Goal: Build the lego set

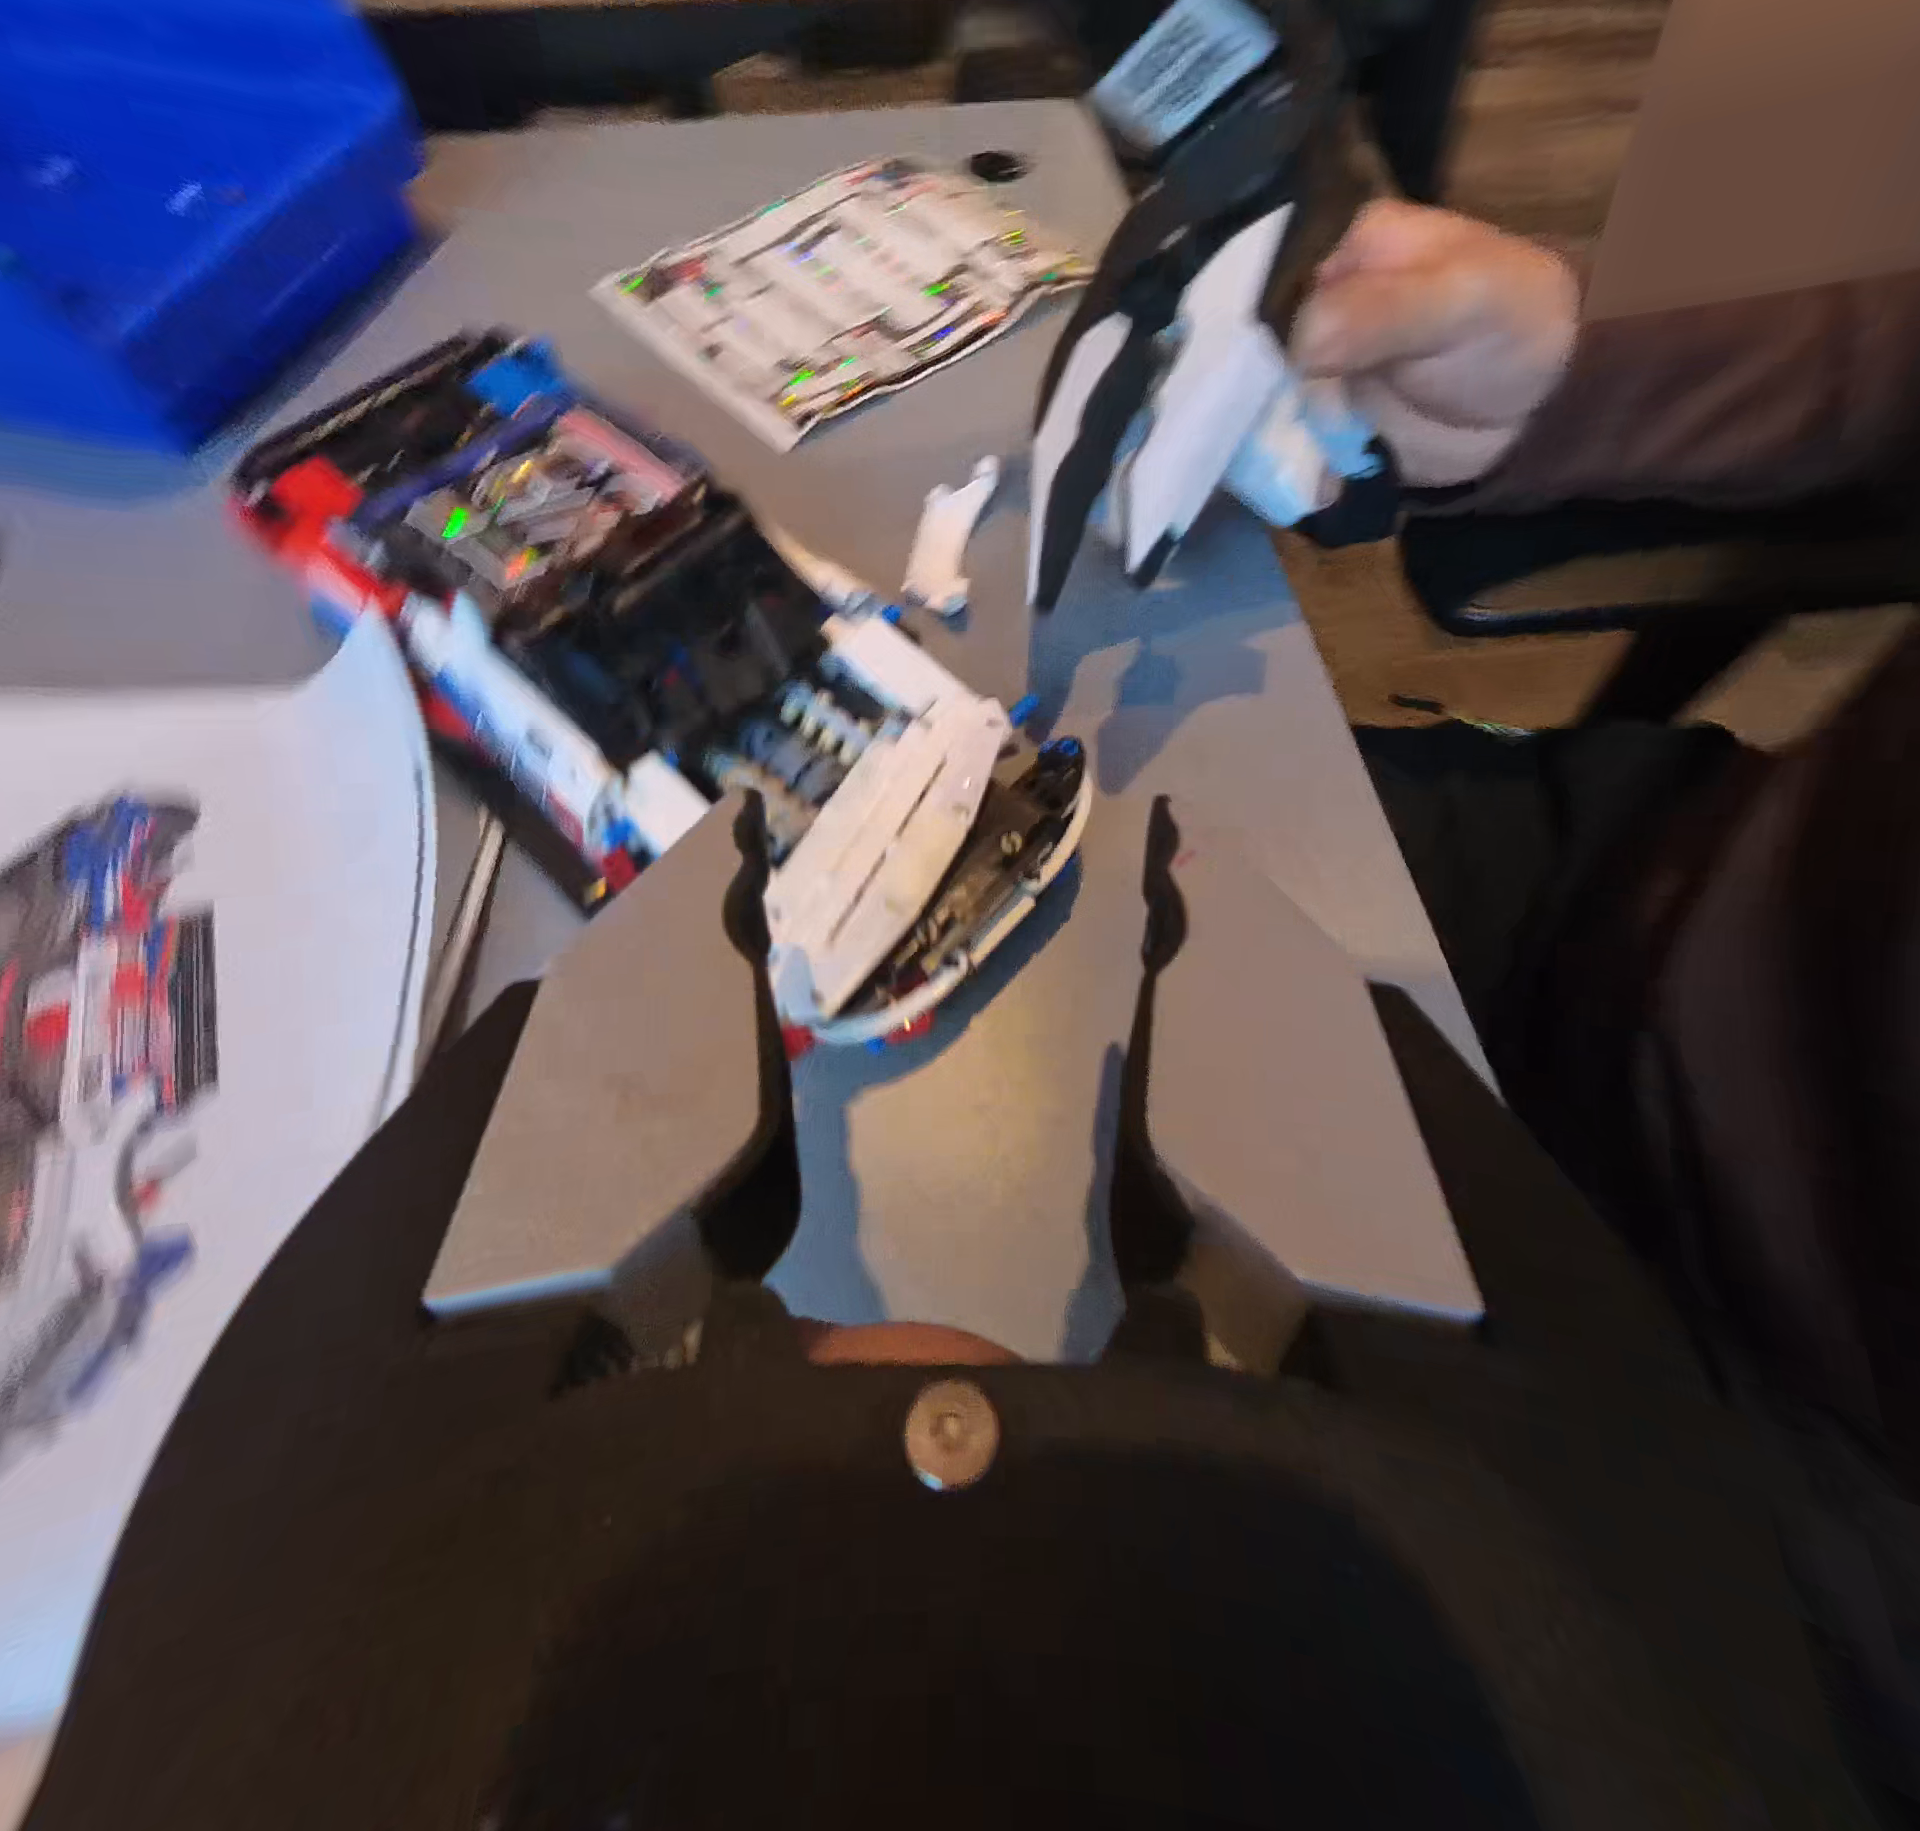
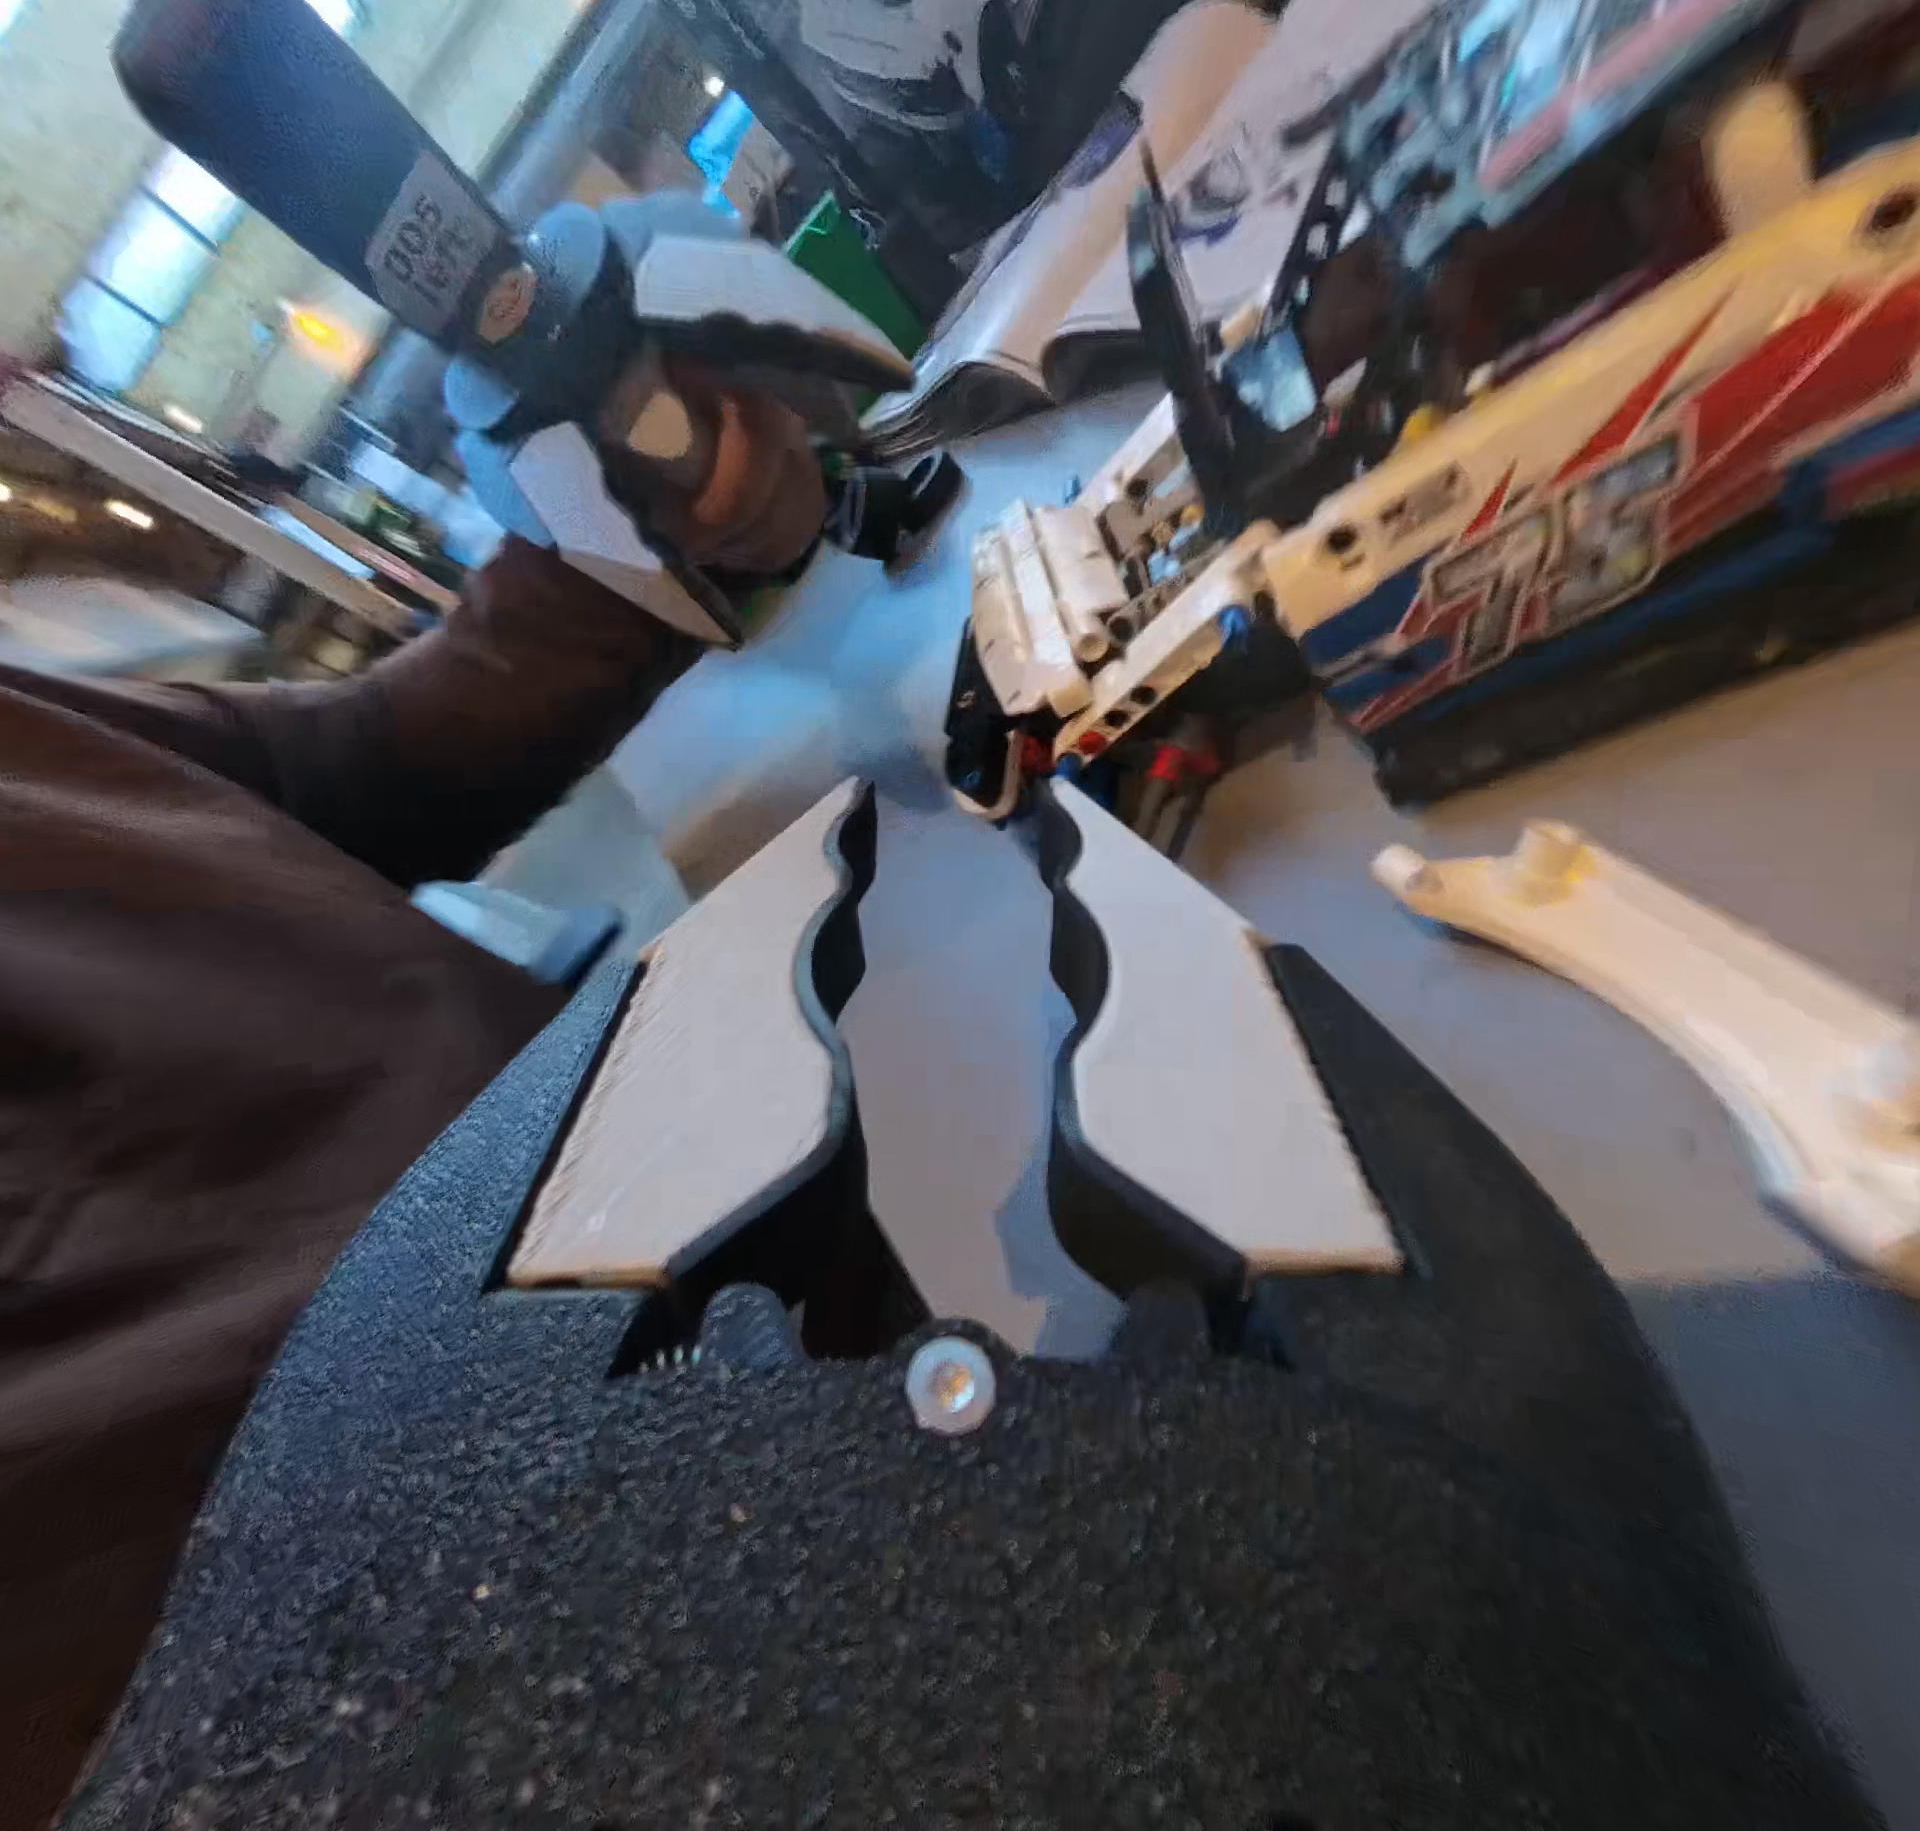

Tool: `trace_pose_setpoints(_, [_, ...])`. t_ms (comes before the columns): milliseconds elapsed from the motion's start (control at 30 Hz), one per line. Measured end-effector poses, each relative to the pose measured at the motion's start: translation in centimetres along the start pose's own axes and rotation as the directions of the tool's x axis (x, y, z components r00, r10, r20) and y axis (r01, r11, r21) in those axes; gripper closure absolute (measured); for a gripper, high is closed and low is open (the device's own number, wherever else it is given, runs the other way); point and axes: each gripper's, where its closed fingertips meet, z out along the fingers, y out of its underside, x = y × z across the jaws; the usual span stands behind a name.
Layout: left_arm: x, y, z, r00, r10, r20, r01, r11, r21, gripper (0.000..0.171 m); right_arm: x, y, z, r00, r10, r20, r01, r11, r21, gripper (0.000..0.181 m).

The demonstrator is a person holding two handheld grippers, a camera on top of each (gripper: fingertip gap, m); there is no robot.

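Going left to right in the left wrist view: a blue bin (image 1: 197,160) sits at the far left of the grey surface (image 1: 1226,846), with an open instruction booklet (image 1: 208,950) in front of it. Next comes the partly built lego car (image 1: 582,586), red, white and blue with a dark open middle, lying diagonally. Its white nose panel reaches just in front of the left tongs (image 1: 951,846), which are released and empty, their jaws standing apart above bare surface. A sticker sheet (image 1: 842,295) lies beyond. A loose white curved piece (image 1: 951,545) lies just right of the car, apart from it. At the right, the right tongs (image 1: 1101,576) hang point-down above that piece, held in a hand (image 1: 1444,347); they too are spread and carry nothing.

The right wrist view confirms this: the piece (image 2: 1683,1033) lies right of the spread jaws, untouched.

The step in hand looks like fetching the next body panel. The next move probably calls for lowering the right tongs onto the white piece and clenching across its narrow width, while the left tongs steady the car's nose for fitting.
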Motion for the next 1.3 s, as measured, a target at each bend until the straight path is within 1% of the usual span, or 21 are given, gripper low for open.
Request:
trace_pose_setpoints(67, [0.5, 1.5, -0.4, 0.991, -0.091, 0.1, 0.087, 0.995, 0.041, 0.107, 0.7, -0.8, -0.9, 0.978, -0.174, -0.116, 0.175, 0.985, -0.001, 0.145])
trace_pose_setpoints(100, [-0.1, 2.4, -0.7, 0.972, -0.114, 0.204, 0.105, 0.993, 0.059, 0.111, 1.2, -1.0, -1.4, 0.952, -0.248, -0.178, 0.249, 0.968, -0.021, 0.145])
trace_pose_setpoints(133, [-0.4, 3.2, -1.2, 0.948, -0.123, 0.292, 0.104, 0.991, 0.078, 0.111, 1.5, -1.1, -1.7, 0.93, -0.303, -0.209, 0.3, 0.953, -0.043, 0.142])
trace_pose_setpoints(167, [-0.3, 3.8, -1.6, 0.932, -0.118, 0.343, 0.089, 0.991, 0.099, 0.114, 1.6, -1.3, -1.9, 0.912, -0.342, -0.225, 0.34, 0.939, -0.05, 0.138])
trace_pose_setpoints(233, [-0.4, 5.0, -2.4, 0.888, -0.103, 0.448, 0.054, 0.991, 0.121, 0.12, 1.6, -1.7, -2.2, 0.89, -0.38, -0.254, 0.385, 0.922, -0.029, 0.138])
trace_pose_setpoints(267, [-0.4, 5.2, -2.8, 0.873, -0.085, 0.481, 0.033, 0.993, 0.117, 0.121, 1.8, -1.9, -2.4, 0.88, -0.389, -0.273, 0.397, 0.917, -0.029, 0.137])
trace_pose_setpoints(333, [-0.1, 5.0, -3.5, 0.859, -0.077, 0.505, 0.006, 0.99, 0.141, 0.124, 2.1, -2.0, -2.7, 0.854, -0.416, -0.314, 0.429, 0.903, -0.029, 0.137])
trace_pose_setpoints(433, [-0.2, 4.5, -4.6, 0.849, -0.126, 0.514, 0.011, 0.975, 0.222, 0.128, 1.2, -3.1, -3.5, 0.803, -0.47, -0.365, 0.513, 0.858, 0.023, 0.138])
trace_pose_setpoints(500, [-0.4, 4.2, -5.4, 0.839, -0.161, 0.52, 0.015, 0.962, 0.273, 0.137, 0.9, -3.8, -4.3, 0.742, -0.51, -0.436, 0.58, 0.814, 0.034, 0.138])
trace_pose_setpoints(533, [-0.5, 4.2, -5.6, 0.836, -0.174, 0.52, 0.026, 0.96, 0.28, 0.137, 1.0, -4.0, -4.7, 0.705, -0.525, -0.477, 0.61, 0.792, 0.03, 0.138])
trace_pose_setpoints(600, [-0.1, 4.7, -5.2, 0.851, -0.176, 0.495, 0.054, 0.966, 0.251, 0.134, 1.4, -4.1, -5.3, 0.641, -0.543, -0.542, 0.65, 0.76, 0.007, 0.137])
trace_pose_setpoints(667, [0.4, 5.1, -4.8, 0.864, -0.153, 0.48, 0.053, 0.975, 0.214, 0.132, 1.6, -3.8, -5.3, 0.616, -0.555, -0.559, 0.657, 0.753, -0.023, 0.137])
trace_pose_setpoints(733, [0.8, 5.1, -4.3, 0.877, -0.122, 0.465, 0.036, 0.981, 0.189, 0.132, 1.8, -3.6, -4.9, 0.61, -0.562, -0.558, 0.656, 0.754, -0.041, 0.131])
trace_pose_setpoints(800, [1.4, 5.2, -3.9, 0.905, -0.115, 0.409, 0.044, 0.983, 0.179, 0.132, 1.6, -3.6, -4.2, 0.638, -0.557, -0.531, 0.647, 0.762, -0.023, 0.124])
trace_pose_setpoints(867, [1.8, 5.0, -3.9, 0.931, -0.144, 0.335, 0.076, 0.975, 0.209, 0.143, 1.4, -3.7, -3.7, 0.66, -0.557, -0.504, 0.643, 0.766, -0.005, 0.123])
trace_pose_setpoints(933, [2.0, 4.6, -4.3, 0.945, -0.172, 0.278, 0.1, 0.962, 0.255, 0.144, 1.5, -3.9, -3.5, 0.659, -0.562, -0.5, 0.648, 0.762, -0.003, 0.124])
trace_pose_setpoints(1033, [2.0, 4.1, -5.0, 0.951, -0.202, 0.235, 0.122, 0.941, 0.316, 0.143, 1.3, -4.4, -3.8, 0.716, -0.51, -0.476, 0.609, 0.79, 0.07, 0.129])
trace_pose_setpoints(1100, [1.9, 3.8, -5.2, 0.952, -0.204, 0.227, 0.119, 0.933, 0.339, 0.143, 1.4, -4.8, -4.1, 0.738, -0.481, -0.473, 0.587, 0.803, 0.1, 0.132])
trace_pose_setpoints(1167, [1.5, 3.4, -5.7, 0.95, -0.202, 0.237, 0.103, 0.921, 0.375, 0.143, 1.6, -5.6, -4.6, 0.715, -0.493, -0.496, 0.615, 0.781, 0.111, 0.142])
trace_pose_setpoints(1233, [1.6, 3.2, -5.6, 0.954, -0.182, 0.237, 0.081, 0.921, 0.382, 0.143, 1.8, -7.1, -5.5, 0.688, -0.482, -0.542, 0.648, 0.744, 0.162, 0.136])
trace_pose_setpoints(1300, [1.6, 3.2, -5.1, 0.96, -0.149, 0.238, 0.056, 0.932, 0.358, 0.143, 1.8, -8.0, -6.0, 0.704, -0.459, -0.542, 0.646, 0.732, 0.218, 0.136])
